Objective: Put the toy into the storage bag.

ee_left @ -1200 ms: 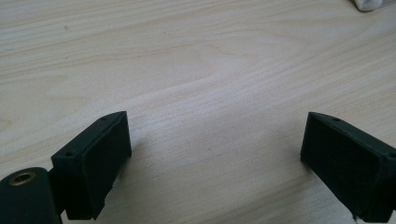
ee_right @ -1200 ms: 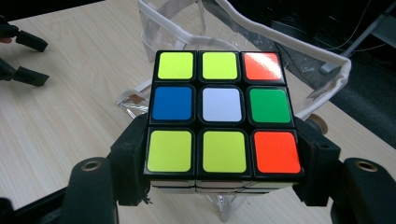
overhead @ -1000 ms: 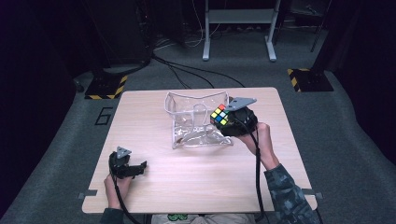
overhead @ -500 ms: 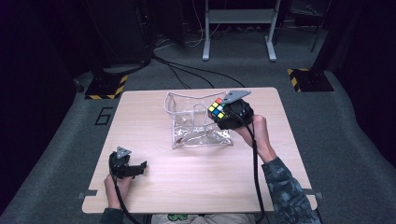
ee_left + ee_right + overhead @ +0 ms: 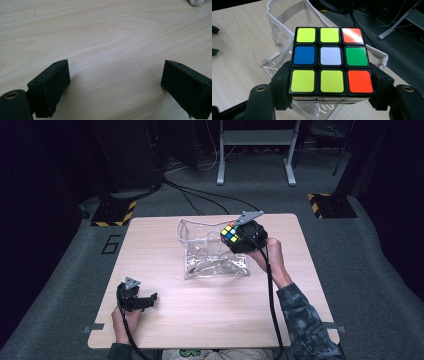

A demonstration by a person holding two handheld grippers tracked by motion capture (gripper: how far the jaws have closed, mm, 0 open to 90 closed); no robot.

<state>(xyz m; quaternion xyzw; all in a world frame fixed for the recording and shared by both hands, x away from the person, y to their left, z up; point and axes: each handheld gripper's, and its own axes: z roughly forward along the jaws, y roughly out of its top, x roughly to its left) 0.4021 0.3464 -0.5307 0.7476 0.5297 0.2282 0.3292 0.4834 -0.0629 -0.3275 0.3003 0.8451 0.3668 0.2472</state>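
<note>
Near the tabletop's front-left corner the left gripper (image 5: 142,299) rests low over bare wood, its jaws spread wide with nothing between them; the left gripper view shows only wood grain under the two pads (image 5: 53,85). It looks idle, and could be brought over to steady the bag if the mouth folds.

Toward the middle of the table (image 5: 150,250), somewhat nearer the back edge, stands a clear bag (image 5: 212,252) with white trim, its mouth open upward and its walls slumped and creased. In the right gripper view the trimmed rim (image 5: 287,27) lies just beyond and below the cube.

At the bag's right rim the right gripper (image 5: 235,236) is clamped on a cube (image 5: 230,233), a jaw pressed against each side, the scrambled face with its white centre (image 5: 330,55) turned to the camera. The cube is held in the air above the bag's right edge, not yet inside.

The step in hand appears to be carrying the cube to the bag for dropping in. The next move likely calls for shifting it leftward until it is squarely over the opening, lowering it past the floppy rim without snagging the trim, then letting the jaws part.
</note>
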